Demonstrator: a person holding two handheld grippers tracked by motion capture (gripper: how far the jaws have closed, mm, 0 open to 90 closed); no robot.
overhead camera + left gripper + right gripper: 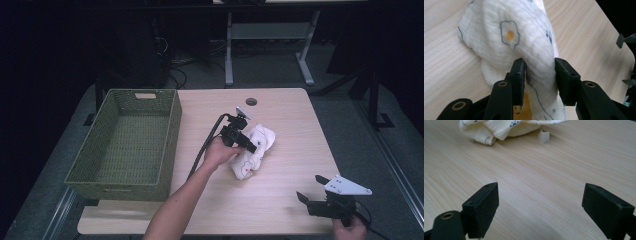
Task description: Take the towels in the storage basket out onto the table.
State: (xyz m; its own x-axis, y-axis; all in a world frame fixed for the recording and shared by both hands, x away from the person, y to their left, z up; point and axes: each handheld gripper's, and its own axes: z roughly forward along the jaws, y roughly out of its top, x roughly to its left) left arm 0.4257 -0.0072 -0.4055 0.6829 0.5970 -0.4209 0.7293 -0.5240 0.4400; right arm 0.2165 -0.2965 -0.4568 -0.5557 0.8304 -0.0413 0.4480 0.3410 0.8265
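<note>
A crumpled white cloth (260, 140) printed with fried eggs and small blue marks lies at the middle of the wooden table (270, 205). My left gripper (248, 145) sits on top of it, held from the near left. In the left gripper view a raised fold of the cloth (509, 35) fills the gap between the jaws of the left gripper (539, 67), and both pads press on it. My right gripper (310, 187) rests low at the table's near right corner. Its jaws stand wide apart and the right gripper (540, 195) has bare wood between them. The cloth (499, 127) lies farther off.
A green woven basket (172, 135) with nothing inside stands along the table's left side. A round cable hole (251, 101) is near the far edge. A small white tag (543, 135) curls up beside the cloth. Dark floor and desk legs lie beyond.
</note>
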